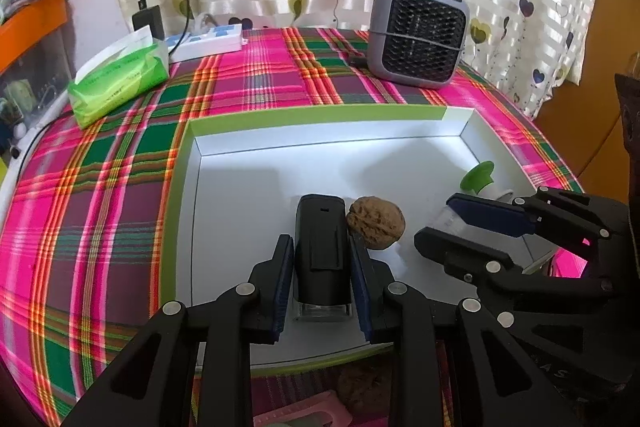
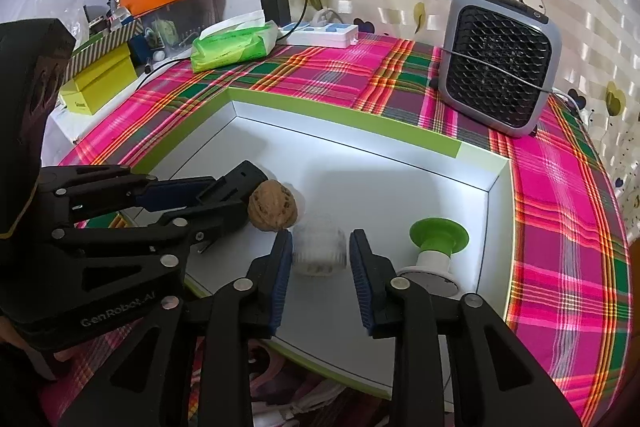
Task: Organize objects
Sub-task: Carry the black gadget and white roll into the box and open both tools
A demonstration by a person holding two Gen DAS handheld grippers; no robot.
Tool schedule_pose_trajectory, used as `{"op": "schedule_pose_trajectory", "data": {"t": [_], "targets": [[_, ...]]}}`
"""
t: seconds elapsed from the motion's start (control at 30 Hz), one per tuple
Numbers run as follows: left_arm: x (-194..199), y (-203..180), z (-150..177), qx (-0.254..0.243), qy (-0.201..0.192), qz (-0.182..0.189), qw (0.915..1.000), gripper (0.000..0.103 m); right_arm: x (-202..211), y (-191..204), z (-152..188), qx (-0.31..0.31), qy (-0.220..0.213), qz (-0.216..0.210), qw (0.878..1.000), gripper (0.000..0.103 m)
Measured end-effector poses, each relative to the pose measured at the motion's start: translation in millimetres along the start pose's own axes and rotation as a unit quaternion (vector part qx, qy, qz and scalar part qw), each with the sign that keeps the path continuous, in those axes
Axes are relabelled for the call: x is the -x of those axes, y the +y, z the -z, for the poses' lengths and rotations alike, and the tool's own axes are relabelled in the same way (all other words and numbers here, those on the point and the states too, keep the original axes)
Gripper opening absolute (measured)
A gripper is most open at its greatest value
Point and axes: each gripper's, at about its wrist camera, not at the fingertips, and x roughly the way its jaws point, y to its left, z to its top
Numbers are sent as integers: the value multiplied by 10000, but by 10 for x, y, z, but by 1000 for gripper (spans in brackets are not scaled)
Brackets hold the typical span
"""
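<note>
A white box with a green rim [image 1: 184, 163] [image 2: 340, 115] lies on the plaid table. In it my left gripper [image 1: 320, 267] [image 2: 216, 197] is shut on a black rectangular object [image 1: 320, 239], whose tip shows in the right wrist view [image 2: 250, 173]. A walnut [image 1: 376, 223] [image 2: 273, 205] lies touching its right side. My right gripper [image 2: 320, 259] [image 1: 452, 223] straddles a small clear jar [image 2: 320, 251] [image 1: 452, 223]; a gap shows beside the right pad. A green-and-white stopper [image 2: 436, 247] [image 1: 478, 178] stands to the right.
A grey mini fan [image 1: 418, 35] [image 2: 500, 63] stands behind the box. A green tissue pack [image 1: 120, 83] [image 2: 234, 45], a white power strip [image 1: 208, 43] [image 2: 320, 33] and a black charger [image 2: 276, 7] are at the back left. A second walnut [image 1: 360, 387] lies in front of the box.
</note>
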Motion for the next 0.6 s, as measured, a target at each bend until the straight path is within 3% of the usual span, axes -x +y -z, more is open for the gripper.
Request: {"op": "schedule_pose_trajectory", "data": {"t": [0.17, 0.6], "targets": [[61, 24, -12, 82, -91, 31, 9999, 27, 42, -1, 15, 8, -38, 50, 10000, 41], [317, -73, 56, 6, -334, 21, 9994, 26, 302, 96, 60, 86, -336, 97, 9993, 43]]}}
